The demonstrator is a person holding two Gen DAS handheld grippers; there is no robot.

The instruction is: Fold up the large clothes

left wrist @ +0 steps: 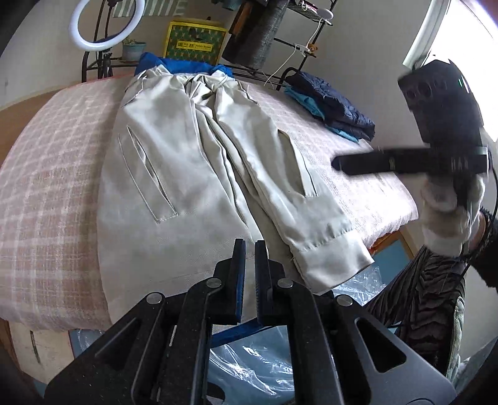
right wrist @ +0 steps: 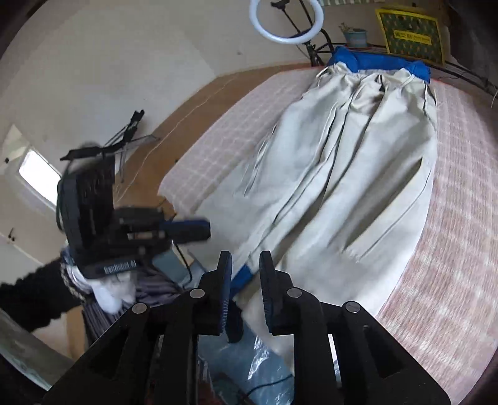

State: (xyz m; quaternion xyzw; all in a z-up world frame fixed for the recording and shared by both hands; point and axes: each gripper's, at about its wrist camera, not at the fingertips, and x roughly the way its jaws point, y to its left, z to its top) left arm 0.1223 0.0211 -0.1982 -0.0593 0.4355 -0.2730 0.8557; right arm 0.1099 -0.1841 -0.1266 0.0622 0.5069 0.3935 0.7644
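Observation:
A large beige jacket (left wrist: 174,174) with a blue lining at its collar lies flat on the pink checked bed (left wrist: 46,187), sleeves folded in over its body. It also shows in the right wrist view (right wrist: 342,174). My left gripper (left wrist: 250,249) hovers over the jacket's hem at the bed's near edge, jaws slightly apart and empty. My right gripper (right wrist: 246,261) hovers above the jacket's near end, jaws a little apart and empty. The right gripper also shows blurred at the right of the left wrist view (left wrist: 339,163), and the left gripper at the left of the right wrist view (right wrist: 199,229).
A folded navy and teal garment pile (left wrist: 333,106) lies on the bed's far right. A ring light (left wrist: 105,25), a yellow box (left wrist: 194,39) and a metal rack stand behind the bed. Clear plastic sheeting (left wrist: 249,358) lies on the floor below the bed's edge.

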